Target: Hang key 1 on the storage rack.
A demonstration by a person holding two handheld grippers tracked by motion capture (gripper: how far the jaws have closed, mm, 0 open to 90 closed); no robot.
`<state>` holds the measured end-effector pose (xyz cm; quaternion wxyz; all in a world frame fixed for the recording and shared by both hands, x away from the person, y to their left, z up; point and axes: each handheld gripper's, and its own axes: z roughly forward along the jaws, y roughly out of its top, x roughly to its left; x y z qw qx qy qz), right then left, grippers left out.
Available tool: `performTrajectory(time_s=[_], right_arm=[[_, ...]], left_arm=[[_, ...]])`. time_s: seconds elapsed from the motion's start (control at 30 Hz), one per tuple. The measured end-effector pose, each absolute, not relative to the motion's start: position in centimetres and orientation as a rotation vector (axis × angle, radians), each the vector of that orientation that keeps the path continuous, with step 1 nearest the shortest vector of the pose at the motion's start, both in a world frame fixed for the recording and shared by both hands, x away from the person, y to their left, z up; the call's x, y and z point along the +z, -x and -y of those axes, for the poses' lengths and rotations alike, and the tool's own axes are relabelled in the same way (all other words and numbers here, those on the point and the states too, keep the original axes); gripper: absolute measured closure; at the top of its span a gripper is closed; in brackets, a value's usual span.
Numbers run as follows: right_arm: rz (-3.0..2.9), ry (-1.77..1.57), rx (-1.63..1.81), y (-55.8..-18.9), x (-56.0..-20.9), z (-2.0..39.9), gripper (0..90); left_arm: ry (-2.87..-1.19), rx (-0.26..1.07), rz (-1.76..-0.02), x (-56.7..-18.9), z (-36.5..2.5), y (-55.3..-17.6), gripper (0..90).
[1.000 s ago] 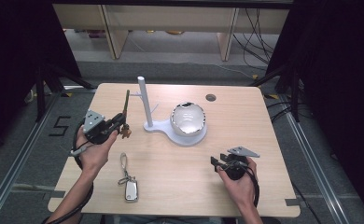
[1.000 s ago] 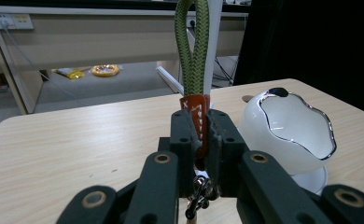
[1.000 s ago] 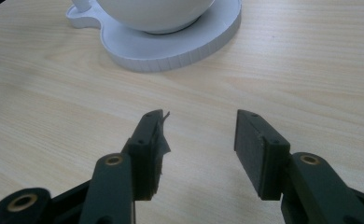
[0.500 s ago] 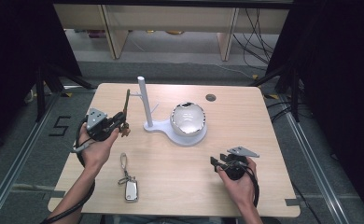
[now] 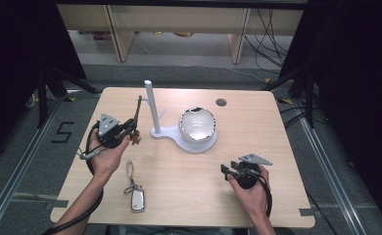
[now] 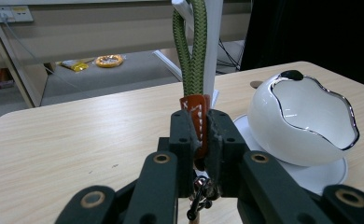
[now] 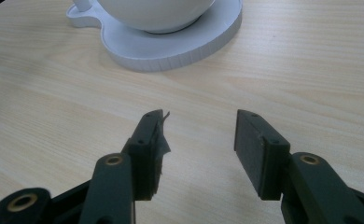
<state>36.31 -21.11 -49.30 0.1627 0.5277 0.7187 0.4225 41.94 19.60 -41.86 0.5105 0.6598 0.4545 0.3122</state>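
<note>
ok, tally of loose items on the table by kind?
Key straps: 2, green strap in the left gripper, grey strap with key fob lying flat
White stand with post: 1
White bowl: 1
Total: 4

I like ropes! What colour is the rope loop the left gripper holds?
The rope loop is olive green with a braided weave, clearest in the left gripper view.

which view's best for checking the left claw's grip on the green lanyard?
The left gripper view: the left claw pinches the green lanyard by its orange tab, close up, with the loop rising beside the white post. In the high view the lanyard is a thin strand at the left claw.
</note>
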Motion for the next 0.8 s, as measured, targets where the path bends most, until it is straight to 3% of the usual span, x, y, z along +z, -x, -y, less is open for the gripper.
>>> performTrajectory(time_s=[0.8], right_arm=[[-2.056, -1.505, 1.203, -36.2, -49.2, 21.2, 53.1]], left_arm=[[-1.646, 0.734, -1.08, -42.5, -18.4, -43.2, 80.3]])
